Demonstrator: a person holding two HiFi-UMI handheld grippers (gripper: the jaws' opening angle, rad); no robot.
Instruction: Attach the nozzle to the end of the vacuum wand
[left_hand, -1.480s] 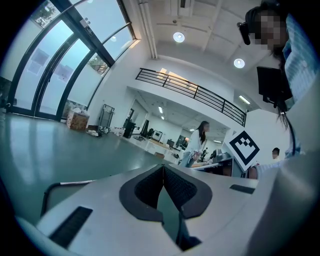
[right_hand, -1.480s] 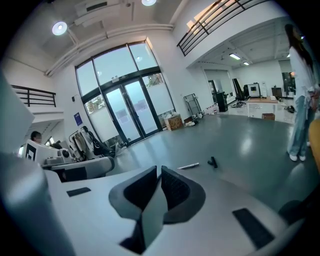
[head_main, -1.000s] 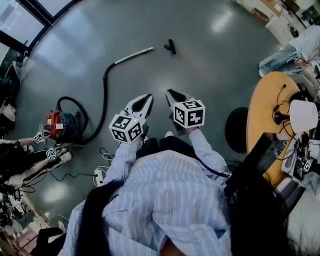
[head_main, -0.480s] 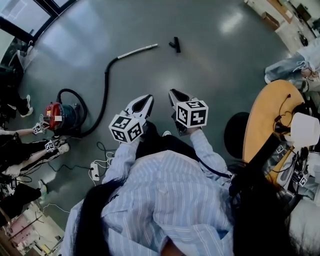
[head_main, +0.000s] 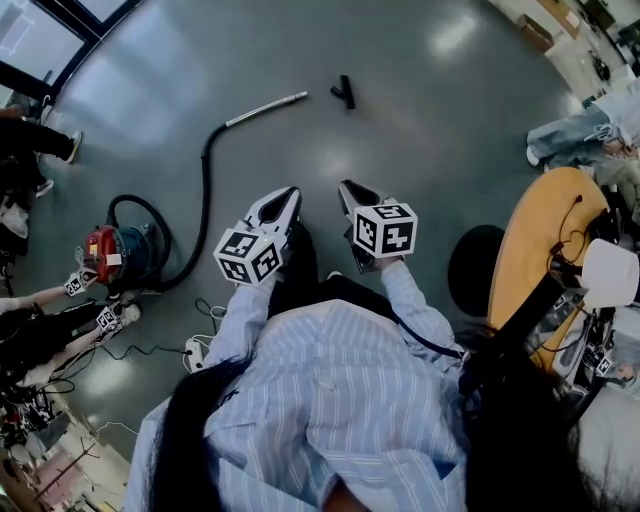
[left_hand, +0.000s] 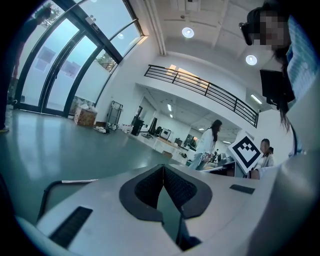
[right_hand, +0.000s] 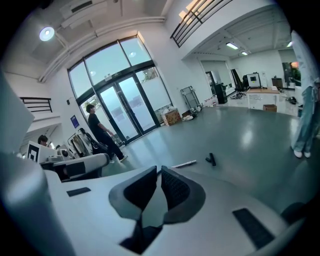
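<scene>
- Head view: the left hand-held gripper and the right hand-held gripper are held side by side in front of the person's striped shirt, both pointing out over the grey floor. Neither carries anything.
- Head view: the black nozzle lies on the floor well ahead of both grippers, near the free end of the metal wand but apart from it.
- Head view: the wand runs back into a black hose, which curves round to the red vacuum canister at the left. A round wooden worktop stands at the right edge.
- Left gripper view: the left hand-held gripper's dark ribbed pads meet at their tips, fully closed, with nothing between them. The wand shows as a thin pale line on the floor at the left, off to the side of the jaws. The right gripper's marker cube shows at the right.
- Right gripper view: the right hand-held gripper's jaws are all but closed, with only a thin slit between the pads and nothing in it. Beyond the tips, the wand's end and the nozzle lie on the floor, near each other and not joined. Tall glass doors stand behind them.
</scene>
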